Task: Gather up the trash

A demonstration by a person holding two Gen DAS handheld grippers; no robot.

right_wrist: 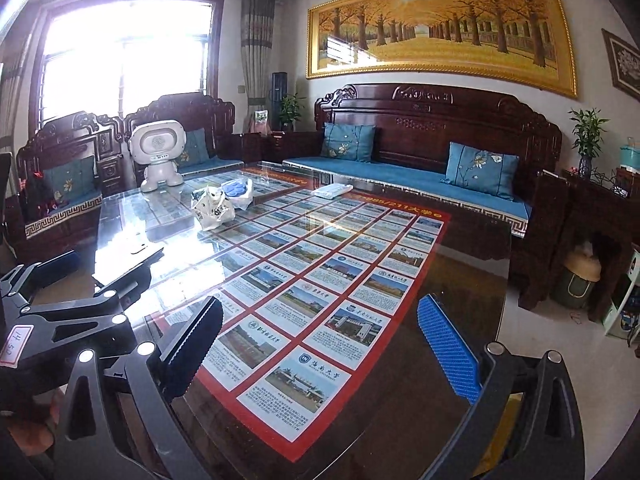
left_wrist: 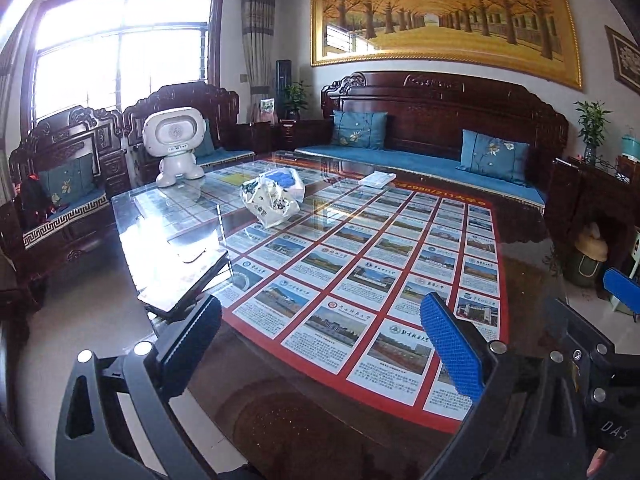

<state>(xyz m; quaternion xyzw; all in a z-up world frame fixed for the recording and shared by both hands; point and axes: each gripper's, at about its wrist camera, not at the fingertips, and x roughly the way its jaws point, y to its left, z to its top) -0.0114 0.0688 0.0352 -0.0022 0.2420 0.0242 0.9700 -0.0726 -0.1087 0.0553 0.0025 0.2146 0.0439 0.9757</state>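
My left tool (left_wrist: 320, 336) and my right tool (right_wrist: 320, 336) both hang over the near edge of the glass-topped counter (left_wrist: 520, 248), each with its jaws spread wide and nothing between them. The trash, a crumpled white plastic bag (left_wrist: 274, 198) with something blue inside, lies well ahead toward the far end of the counter, near the white robot toy (left_wrist: 174, 146).

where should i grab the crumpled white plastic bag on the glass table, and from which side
Grip the crumpled white plastic bag by the bunched, raised folds at its top, coming from above on the near side. It lies slumped and apart from the white toy robot, so nothing blocks that approach. Its low edges lie flat on the glass table and would likely slip from the jaws. Both grippers stand open and empty.
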